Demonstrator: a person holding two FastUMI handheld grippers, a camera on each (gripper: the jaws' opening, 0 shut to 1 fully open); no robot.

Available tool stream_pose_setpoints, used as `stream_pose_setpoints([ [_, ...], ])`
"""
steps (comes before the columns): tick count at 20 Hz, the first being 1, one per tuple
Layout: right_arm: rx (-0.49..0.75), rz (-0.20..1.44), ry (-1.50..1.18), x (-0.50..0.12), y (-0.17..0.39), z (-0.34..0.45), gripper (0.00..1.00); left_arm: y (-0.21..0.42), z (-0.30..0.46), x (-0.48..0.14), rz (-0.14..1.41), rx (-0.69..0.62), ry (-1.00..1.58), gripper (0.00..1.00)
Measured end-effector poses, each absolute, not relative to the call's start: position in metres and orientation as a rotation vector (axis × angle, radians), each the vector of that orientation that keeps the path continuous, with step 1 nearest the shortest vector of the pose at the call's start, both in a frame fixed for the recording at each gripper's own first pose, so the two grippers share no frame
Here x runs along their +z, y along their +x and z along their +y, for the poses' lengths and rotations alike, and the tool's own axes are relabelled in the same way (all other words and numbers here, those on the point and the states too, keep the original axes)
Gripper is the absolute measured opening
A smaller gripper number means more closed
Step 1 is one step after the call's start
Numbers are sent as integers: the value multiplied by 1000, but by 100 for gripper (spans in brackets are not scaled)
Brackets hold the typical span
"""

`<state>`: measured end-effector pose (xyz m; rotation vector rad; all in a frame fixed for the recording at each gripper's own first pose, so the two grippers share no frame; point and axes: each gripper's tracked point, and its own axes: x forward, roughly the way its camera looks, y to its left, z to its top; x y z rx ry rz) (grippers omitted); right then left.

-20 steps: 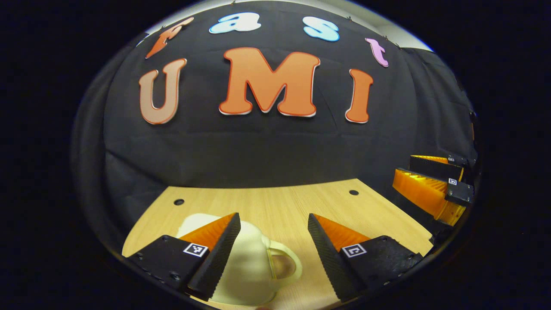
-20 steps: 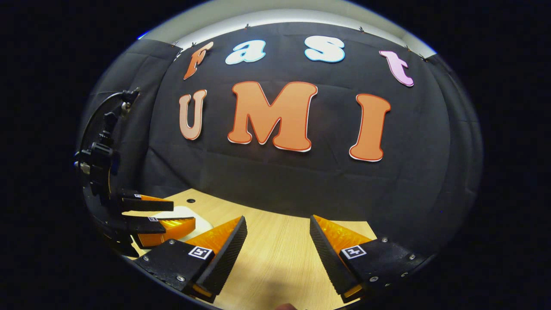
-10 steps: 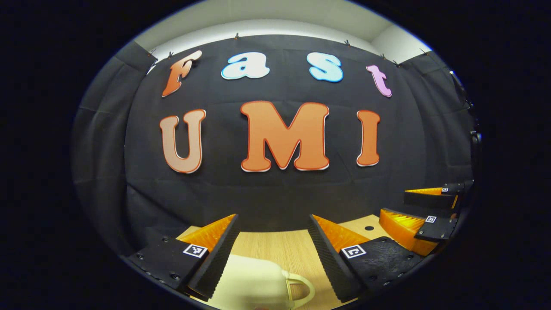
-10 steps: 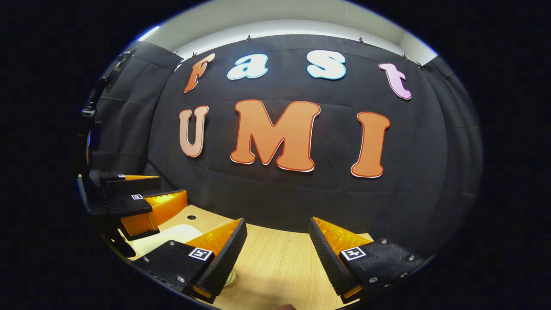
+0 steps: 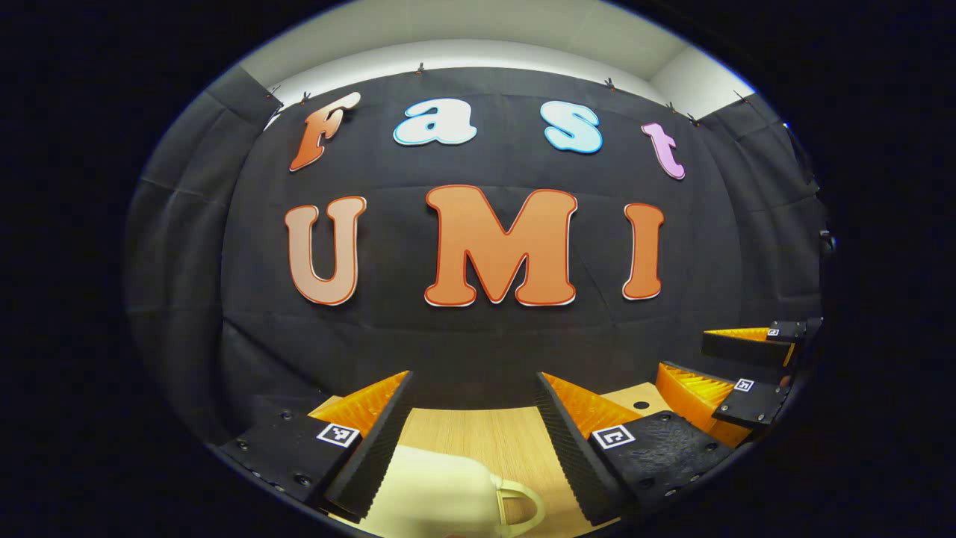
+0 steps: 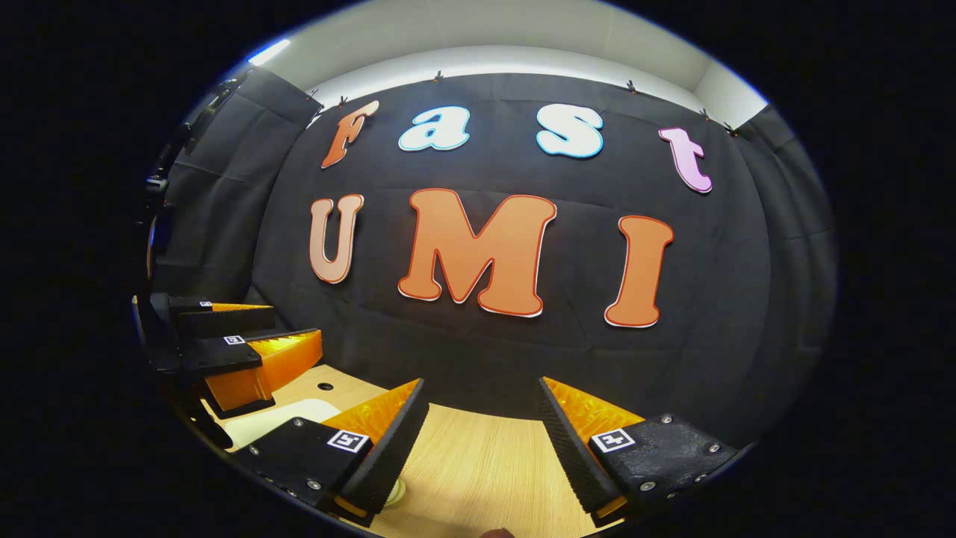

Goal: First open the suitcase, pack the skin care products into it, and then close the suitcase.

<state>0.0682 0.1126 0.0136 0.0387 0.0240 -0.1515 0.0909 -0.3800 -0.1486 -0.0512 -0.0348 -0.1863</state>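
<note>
A cream suitcase (image 5: 441,493) with a curved handle (image 5: 519,502) lies shut on the wooden table (image 5: 478,433), low in the left gripper view. My left gripper (image 5: 473,377) hovers over it, open, nothing between its fingers. My right gripper (image 5: 681,355) hangs open at the right edge of that view. In the right gripper view my right gripper (image 6: 482,382) stands open above the bare table (image 6: 478,463). The left gripper (image 6: 299,325) is at the far left there, above the suitcase (image 6: 276,418). A small pale round thing (image 6: 394,491) peeks from under my right gripper's left finger.
The black cloth wall rises straight behind the table's far edge. Round holes (image 5: 641,405) (image 6: 325,387) pierce the tabletop near the back. Open wood lies between the two grippers.
Both grippers have tipped upward, so the table and suitcase sit lower in each view and more wall shows. Both stay open and hold nothing.
</note>
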Motion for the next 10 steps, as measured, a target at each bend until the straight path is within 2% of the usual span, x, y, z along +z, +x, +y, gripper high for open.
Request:
stream_pose_setpoints([
  [10, -170, 45, 31, 4, 64, 108, 93, 88, -384, -155, -29, -217, -22, 97],
])
